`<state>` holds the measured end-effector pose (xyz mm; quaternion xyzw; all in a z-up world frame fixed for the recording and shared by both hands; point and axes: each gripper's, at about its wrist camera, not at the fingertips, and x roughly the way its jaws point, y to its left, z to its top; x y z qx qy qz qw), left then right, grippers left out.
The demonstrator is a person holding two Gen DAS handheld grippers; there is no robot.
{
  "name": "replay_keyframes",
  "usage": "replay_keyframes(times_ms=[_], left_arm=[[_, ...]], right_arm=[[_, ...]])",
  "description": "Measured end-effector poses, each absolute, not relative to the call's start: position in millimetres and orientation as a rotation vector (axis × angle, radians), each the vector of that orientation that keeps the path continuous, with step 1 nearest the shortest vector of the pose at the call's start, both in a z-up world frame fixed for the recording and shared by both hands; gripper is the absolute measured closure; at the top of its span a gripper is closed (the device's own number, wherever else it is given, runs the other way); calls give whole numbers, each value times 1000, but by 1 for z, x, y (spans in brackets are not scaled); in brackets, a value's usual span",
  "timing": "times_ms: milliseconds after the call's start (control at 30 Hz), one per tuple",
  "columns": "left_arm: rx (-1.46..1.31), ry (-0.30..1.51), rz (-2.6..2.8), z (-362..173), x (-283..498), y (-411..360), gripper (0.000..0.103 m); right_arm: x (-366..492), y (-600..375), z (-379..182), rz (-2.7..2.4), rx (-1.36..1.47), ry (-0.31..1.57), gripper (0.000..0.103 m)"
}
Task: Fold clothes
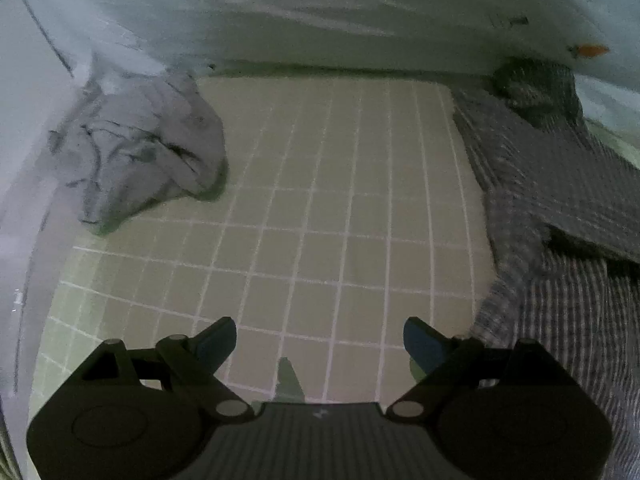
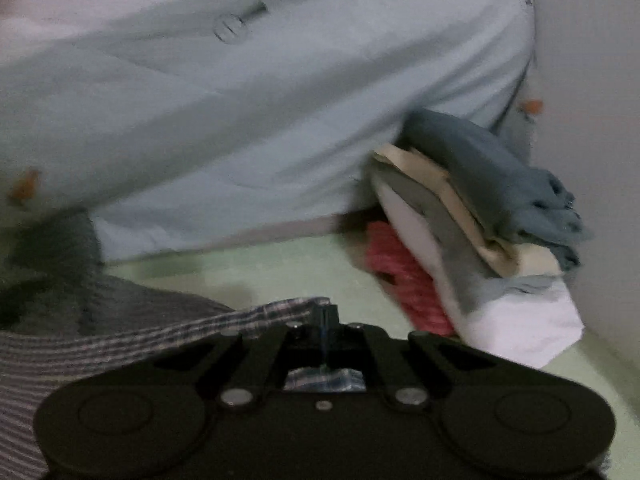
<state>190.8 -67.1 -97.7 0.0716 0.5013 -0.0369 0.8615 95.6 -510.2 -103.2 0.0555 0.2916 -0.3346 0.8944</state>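
Black plastic fills the bottom of both views: each camera looks out over its own gripper body, with round pivot caps and ribbed housing. The left gripper [image 1: 320,342] has its two blue-padded fingers spread wide apart, nothing between them, over a pale green mat [image 1: 320,208] printed with a white grid. The right gripper [image 2: 325,314] has its fingers pressed together, pinching the edge of a striped shirt [image 2: 120,336]; a bit of the same fabric shows through the gap behind the fingers.

Much is hard to read. Both pictures are dim, and the right view is blurred, so the shirt's pattern is only roughly grey and white stripes or checks. The shirt is cut off at the left edge of the right view and at the right edge of the left view [image 1: 560,240], where it lies rumpled on the mat with a darker bunched part toward the back.

Only the left view shows a crumpled light grey garment [image 1: 140,152], soft and creased, at the mat's far left corner. Only the right view shows a stack of folded clothes [image 2: 480,248] at the right: blue-grey on top, then cream, grey and white layers, with something pink-red beneath. Behind everything hangs a pale blue cloth backdrop [image 2: 240,120]; its small orange marks cannot be identified.
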Motion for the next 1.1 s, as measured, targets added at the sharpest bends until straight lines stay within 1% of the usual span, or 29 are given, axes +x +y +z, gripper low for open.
replay_keyframes(times_ms=[33,67,100,133,167,200,233,267,300,467,633,867,967,1100], left_arm=[[140,1041,-62,-94,188,-68,12],[130,1030,-46,-90,184,-69,12],[114,1023,-29,-87,180,-71,12],[98,1016,-10,-84,175,-72,10],[84,1011,3,-82,169,-73,9],[74,1006,8,-79,162,-74,9],[64,1001,13,-77,155,-75,9],[53,996,17,-75,147,-76,9],[48,990,19,-74,138,-75,9],[17,995,32,-76,100,-62,8],[-2,1011,10,-88,86,-33,8],[32,999,-148,-99,86,15,8],[52,991,-233,-98,81,35,8],[127,990,-344,-100,80,55,8]], right_arm=[[93,-521,-105,-715,118,603,100],[90,-531,-107,-736,121,601,89],[87,-541,-110,-757,125,599,59],[85,-552,-112,-778,128,597,41],[81,-555,-114,-780,139,595,18],[75,-548,-117,-756,161,594,15],[69,-541,-119,-731,183,592,13],[63,-534,-122,-707,206,590,2],[57,-527,-125,-682,228,589,0],[35,-473,-128,-554,368,566,0],[25,-387,-116,-405,276,569,0],[0,-270,-108,-382,253,614,0],[-5,-220,-112,-381,283,661,0],[-9,-149,-125,-381,257,698,0]])
